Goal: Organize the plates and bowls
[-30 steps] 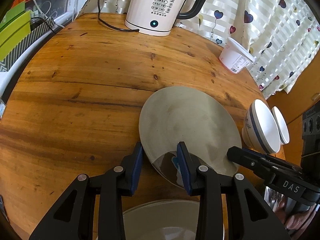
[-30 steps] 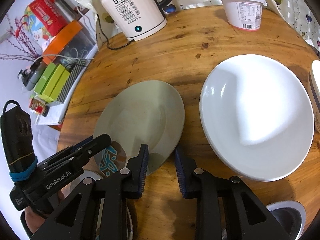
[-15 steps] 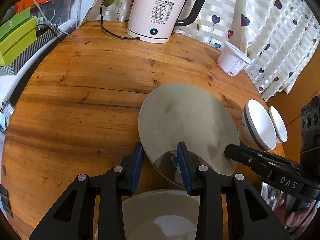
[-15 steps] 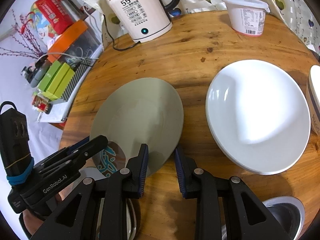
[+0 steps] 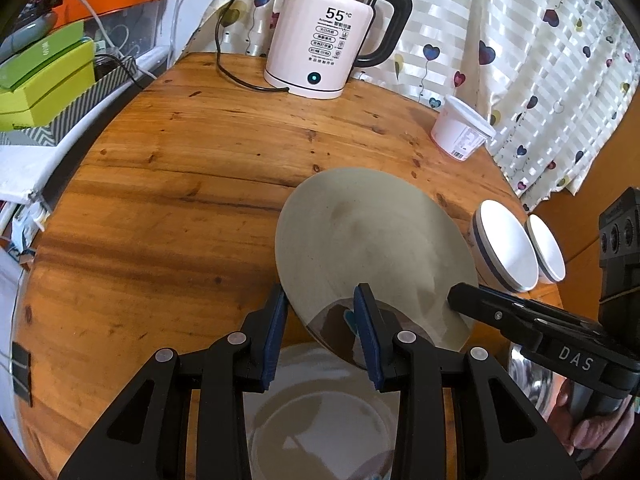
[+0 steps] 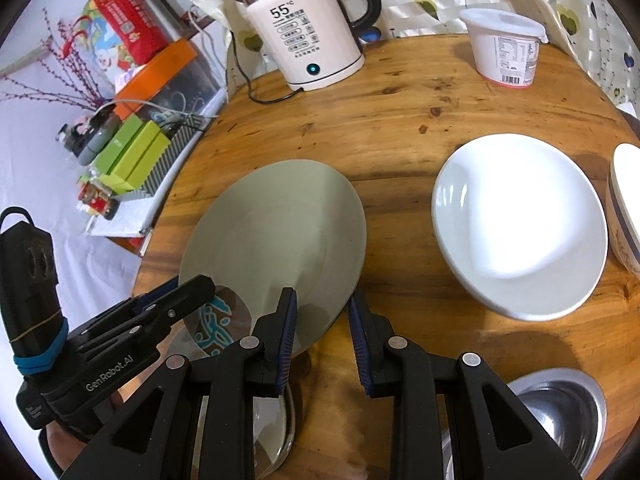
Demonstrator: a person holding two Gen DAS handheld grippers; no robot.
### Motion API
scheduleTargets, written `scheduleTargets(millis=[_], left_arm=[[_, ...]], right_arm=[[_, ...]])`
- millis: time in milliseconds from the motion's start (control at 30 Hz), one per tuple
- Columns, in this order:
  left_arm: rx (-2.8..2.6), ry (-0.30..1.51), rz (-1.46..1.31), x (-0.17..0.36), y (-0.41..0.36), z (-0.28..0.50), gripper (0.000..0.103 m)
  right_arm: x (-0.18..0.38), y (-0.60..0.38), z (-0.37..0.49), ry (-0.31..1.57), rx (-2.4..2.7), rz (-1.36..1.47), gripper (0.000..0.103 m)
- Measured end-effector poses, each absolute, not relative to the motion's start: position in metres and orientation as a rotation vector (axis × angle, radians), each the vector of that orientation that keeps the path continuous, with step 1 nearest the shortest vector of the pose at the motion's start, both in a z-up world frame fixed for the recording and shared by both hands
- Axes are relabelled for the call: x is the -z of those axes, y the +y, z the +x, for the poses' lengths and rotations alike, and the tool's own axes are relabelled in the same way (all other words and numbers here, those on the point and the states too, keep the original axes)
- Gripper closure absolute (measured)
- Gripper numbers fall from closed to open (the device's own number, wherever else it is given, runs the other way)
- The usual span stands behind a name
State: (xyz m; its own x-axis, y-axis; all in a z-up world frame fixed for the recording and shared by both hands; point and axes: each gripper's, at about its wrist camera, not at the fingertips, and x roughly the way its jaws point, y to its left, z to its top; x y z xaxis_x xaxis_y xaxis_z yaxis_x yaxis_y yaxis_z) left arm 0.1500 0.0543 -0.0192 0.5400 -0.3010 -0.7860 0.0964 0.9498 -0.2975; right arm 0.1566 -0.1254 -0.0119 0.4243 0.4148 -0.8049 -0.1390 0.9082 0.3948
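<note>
Already lifted off the table, the grey-green plate hangs tilted above the wood, between both tools. The left gripper has its tongs closed on the plate's near rim; the right gripper seems to bracket the opposite edge with its tongs apart, though whether they pinch it I cannot tell. Judging by this, sorting is under way, not finished: the white plate lies alone toward the table's right edge, two blue-banded bowls sit tipped at that edge, a steel bowl waits at the near edge, and another pale dish sits under the left tool. The carried plate looks matte and shallow, the white one glossy ceramic. A smooth kettle and a plastic tub stand at the far edge of the knotty, varnished round table.
</note>
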Motion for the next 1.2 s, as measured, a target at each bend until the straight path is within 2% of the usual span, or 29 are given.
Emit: scheduleTargets(millis=[1200], left_arm=[[0.107,0.951,-0.272,0.024,0.08,0.04,0.067]], right_arm=[[0.016,-0.091,0.083,1.122,-0.482,0.207,0.077]])
